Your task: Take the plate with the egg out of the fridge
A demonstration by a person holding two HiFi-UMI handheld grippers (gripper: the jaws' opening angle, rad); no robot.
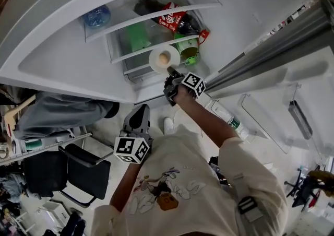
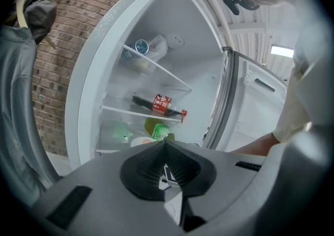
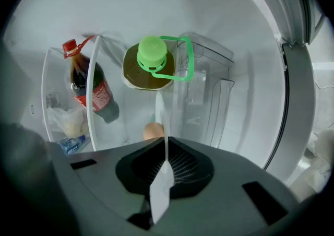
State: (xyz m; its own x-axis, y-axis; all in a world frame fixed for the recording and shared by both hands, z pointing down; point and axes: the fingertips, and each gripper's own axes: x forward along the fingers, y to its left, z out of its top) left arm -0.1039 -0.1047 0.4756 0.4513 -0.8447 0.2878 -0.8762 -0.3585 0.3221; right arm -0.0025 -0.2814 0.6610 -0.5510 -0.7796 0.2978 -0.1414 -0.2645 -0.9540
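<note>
The white plate [image 1: 164,58] with a brown egg [image 1: 164,58] on it is at the front of a lower fridge shelf. My right gripper [image 1: 172,80] is shut on the plate's near rim. In the right gripper view the plate [image 3: 160,117] shows edge-on, running up from between the jaws, with the egg [image 3: 152,131] just left of it. My left gripper [image 1: 138,118] hangs lower and outside the fridge, shut on nothing. In the left gripper view a sliver of the plate [image 2: 139,141] shows above the jaws.
A cola bottle [image 1: 173,19] lies on the shelf above the plate. A green-capped jug [image 1: 186,47] stands beside the plate. A blue-capped bottle [image 1: 96,16] sits higher up. The open fridge door [image 1: 271,36] is at the right. A person in grey [image 1: 62,112] stands left.
</note>
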